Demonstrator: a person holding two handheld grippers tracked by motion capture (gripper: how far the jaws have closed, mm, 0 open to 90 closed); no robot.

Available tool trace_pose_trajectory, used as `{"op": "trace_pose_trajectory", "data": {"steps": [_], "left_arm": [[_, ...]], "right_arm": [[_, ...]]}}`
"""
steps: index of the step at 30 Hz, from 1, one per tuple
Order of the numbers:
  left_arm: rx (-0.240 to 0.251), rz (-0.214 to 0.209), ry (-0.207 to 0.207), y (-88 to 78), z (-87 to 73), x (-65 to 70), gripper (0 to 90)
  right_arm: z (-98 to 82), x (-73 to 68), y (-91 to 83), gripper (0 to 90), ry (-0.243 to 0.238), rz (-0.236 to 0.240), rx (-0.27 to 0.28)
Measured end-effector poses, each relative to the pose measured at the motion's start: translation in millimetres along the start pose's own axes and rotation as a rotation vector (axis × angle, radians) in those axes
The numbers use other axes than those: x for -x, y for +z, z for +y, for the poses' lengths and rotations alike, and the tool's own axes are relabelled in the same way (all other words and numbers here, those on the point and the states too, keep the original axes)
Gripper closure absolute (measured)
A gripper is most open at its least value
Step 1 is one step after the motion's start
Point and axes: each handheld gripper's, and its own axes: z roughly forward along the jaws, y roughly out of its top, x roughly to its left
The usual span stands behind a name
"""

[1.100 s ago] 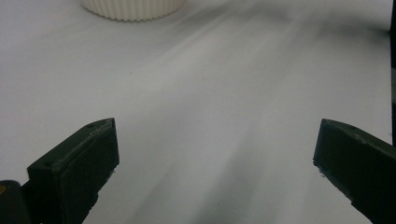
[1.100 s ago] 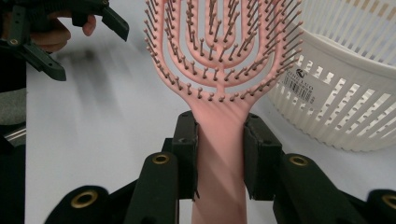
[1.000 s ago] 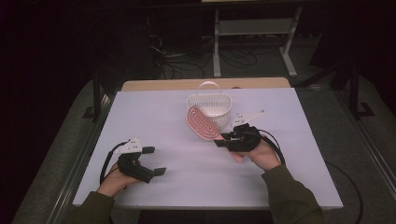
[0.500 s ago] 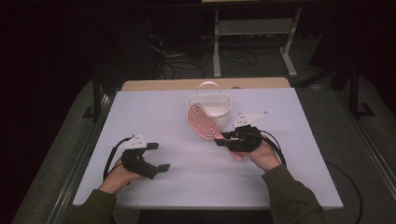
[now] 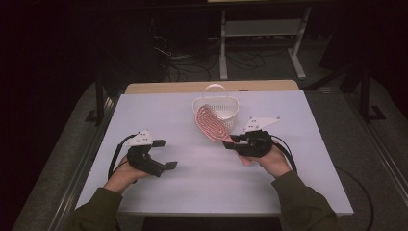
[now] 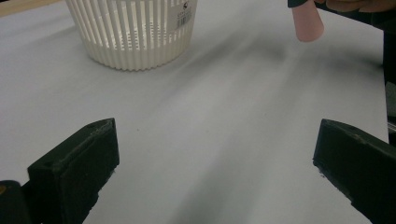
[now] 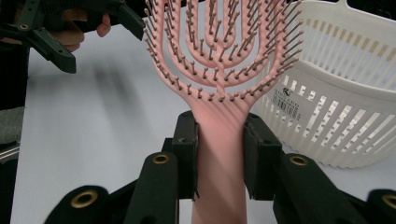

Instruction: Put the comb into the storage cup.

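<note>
A pink vented hairbrush (image 5: 210,124) (image 7: 219,70) is held by its handle in my right gripper (image 5: 231,141) (image 7: 219,149), whose jaws are shut on it. Its bristled head points up and left, over the front of a white slatted basket (image 5: 216,103) (image 7: 336,107) (image 6: 133,32). The end of the pink handle (image 6: 307,21) shows at the top right of the left gripper view. My left gripper (image 5: 164,154) (image 6: 210,163) stands open over bare table at the left, nothing between its jaws.
The white table (image 5: 207,187) ends near the person's forearms at the front. A wooden strip (image 5: 211,86) runs behind it. A metal shelf frame (image 5: 260,38) and cables stand on the dark floor beyond.
My left gripper has shifted a little right and lifted slightly off the table. The right gripper and the brush have stayed where they were.
</note>
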Motion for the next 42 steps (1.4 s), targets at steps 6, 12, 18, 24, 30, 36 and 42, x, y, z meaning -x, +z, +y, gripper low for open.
{"op": "trace_pose_trajectory", "data": {"steps": [6,12,18,24,30,36,42], "left_arm": [[0.012,-0.014,0.001,3.7,8.0,-0.4,0.2],[0.009,-0.038,0.016,10.6,18.3,2.1,0.1],[0.016,-0.047,0.023,13.9,25.1,1.4,0.2],[0.024,-0.064,0.021,17.7,32.3,-1.6,0.2],[0.042,-0.074,0.026,24.4,39.6,-2.0,0.2],[0.05,-0.088,0.032,30.8,47.7,-1.3,0.2],[0.06,-0.112,0.019,35.9,54.4,-1.2,0.2]], "right_arm": [[-2.4,-0.7,1.5,68.8,-0.004,-0.003,0.0],[-2.5,0.6,-0.2,68.8,0.003,-0.009,0.007],[-3.4,2.2,-3.8,68.8,0.011,-0.014,0.018],[-3.8,5.1,-6.2,68.8,0.018,-0.026,0.024],[-3.6,5.2,-6.3,68.8,0.015,-0.033,0.025],[-3.5,5.3,-6.6,68.8,0.014,-0.039,0.026],[-3.1,5.6,-7.7,68.8,0.014,-0.05,0.039]]}}
